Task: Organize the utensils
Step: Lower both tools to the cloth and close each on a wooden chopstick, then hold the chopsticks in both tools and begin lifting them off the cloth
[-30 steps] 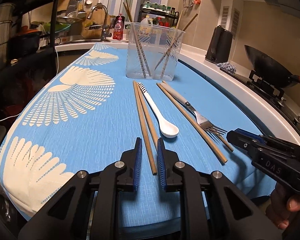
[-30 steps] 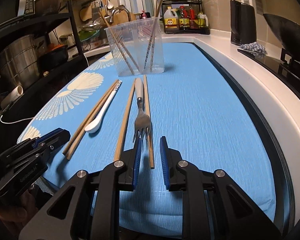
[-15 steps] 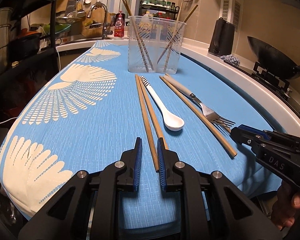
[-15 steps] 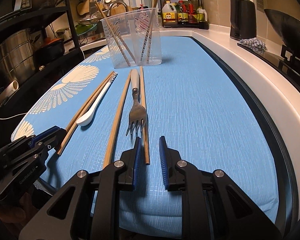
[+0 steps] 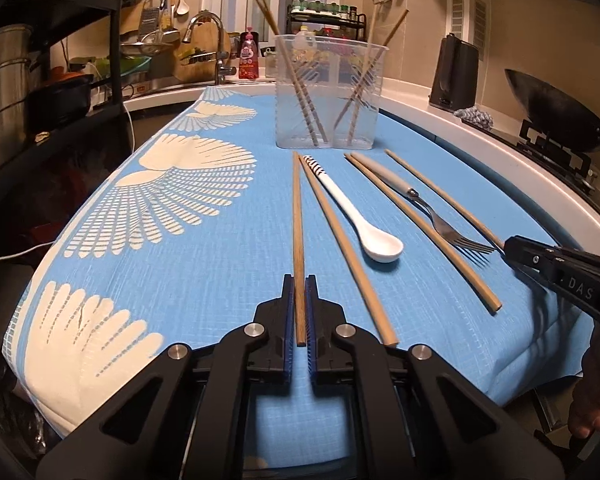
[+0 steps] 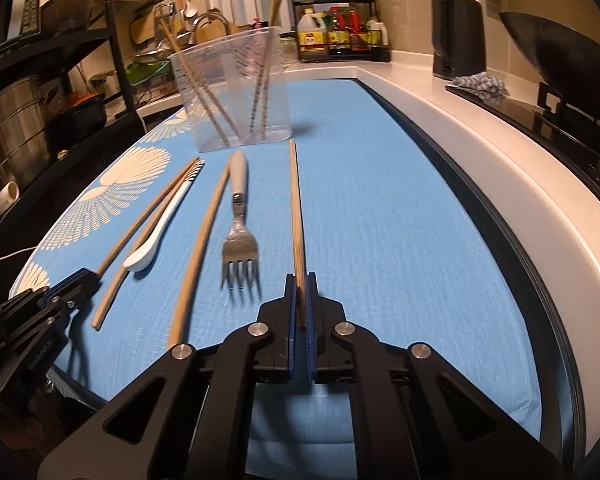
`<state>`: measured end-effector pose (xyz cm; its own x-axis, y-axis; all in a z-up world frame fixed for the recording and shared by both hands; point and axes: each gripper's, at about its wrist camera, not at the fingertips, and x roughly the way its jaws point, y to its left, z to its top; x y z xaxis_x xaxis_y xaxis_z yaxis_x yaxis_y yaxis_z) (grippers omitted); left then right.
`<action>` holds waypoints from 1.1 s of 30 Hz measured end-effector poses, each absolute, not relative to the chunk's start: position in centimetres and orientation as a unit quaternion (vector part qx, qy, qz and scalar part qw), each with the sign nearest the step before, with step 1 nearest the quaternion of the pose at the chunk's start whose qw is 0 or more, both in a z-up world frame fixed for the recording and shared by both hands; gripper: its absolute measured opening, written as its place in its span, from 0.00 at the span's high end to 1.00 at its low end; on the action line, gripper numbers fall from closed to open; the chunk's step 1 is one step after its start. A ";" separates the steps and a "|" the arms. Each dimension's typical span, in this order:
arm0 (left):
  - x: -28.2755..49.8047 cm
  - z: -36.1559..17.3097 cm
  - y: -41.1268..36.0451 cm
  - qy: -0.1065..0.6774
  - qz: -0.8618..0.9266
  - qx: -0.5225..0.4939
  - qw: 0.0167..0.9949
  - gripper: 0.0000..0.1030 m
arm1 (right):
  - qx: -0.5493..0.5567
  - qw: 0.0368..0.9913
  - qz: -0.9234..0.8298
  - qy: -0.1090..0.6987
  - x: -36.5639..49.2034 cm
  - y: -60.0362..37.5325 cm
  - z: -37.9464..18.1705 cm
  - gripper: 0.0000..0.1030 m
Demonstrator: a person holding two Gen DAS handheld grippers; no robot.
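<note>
A clear plastic holder [image 5: 328, 92] with several chopsticks stands at the far end of the blue cloth [image 5: 204, 264]. In front of it lie loose chopsticks, a white spoon [image 5: 356, 216] and a fork [image 5: 432, 212]. My left gripper [image 5: 300, 280] is closing, its pads pressed on the near end of the leftmost chopstick [image 5: 298, 220]. A second chopstick [image 5: 342, 240] lies just right of it. My right gripper [image 6: 300, 278] is closing too, its pads squeezing the rightmost chopstick [image 6: 296, 200], right of the fork [image 6: 239, 240]. Each gripper shows in the other's view: right gripper [image 5: 512, 246], left gripper [image 6: 88, 280].
A white counter edge [image 6: 500, 184] runs along the cloth's right side, with a black kettle [image 6: 458, 36], a rag [image 6: 478, 84] and a wok [image 5: 556, 116] on a stove beyond. A sink tap [image 5: 210, 40], a bottle rack [image 6: 340, 36] and dark shelves with pots [image 5: 4, 92] stand behind and left.
Both grippers have closed, each on the near end of a chopstick. The left chopstick now lies apart from its neighbour, and the right one has swung away from the fork.
</note>
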<state>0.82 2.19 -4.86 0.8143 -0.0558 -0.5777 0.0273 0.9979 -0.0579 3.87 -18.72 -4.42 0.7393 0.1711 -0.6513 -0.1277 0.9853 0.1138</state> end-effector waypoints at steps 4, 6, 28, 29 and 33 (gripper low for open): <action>0.6 -4.9 2.6 0.300 -0.023 -0.028 0.953 0.95 | 0.038 0.930 0.078 0.356 4.1 -19.1 -4.7 0.94; 0.5 -4.9 2.7 0.298 -0.024 -0.029 0.954 0.94 | 0.038 0.931 0.078 0.355 4.2 -19.1 -4.7 0.94; 1.1 -4.8 3.2 0.292 -0.014 -0.036 0.956 0.95 | 0.029 0.932 0.067 0.354 4.8 -18.7 -4.8 0.95; 1.1 -4.8 3.4 0.293 -0.014 -0.039 0.955 0.95 | 0.029 0.932 0.067 0.355 4.8 -18.8 -4.8 0.95; 1.2 -4.9 3.5 0.292 -0.014 -0.040 0.955 0.95 | 0.035 0.930 0.073 0.359 5.1 -19.0 -4.7 0.95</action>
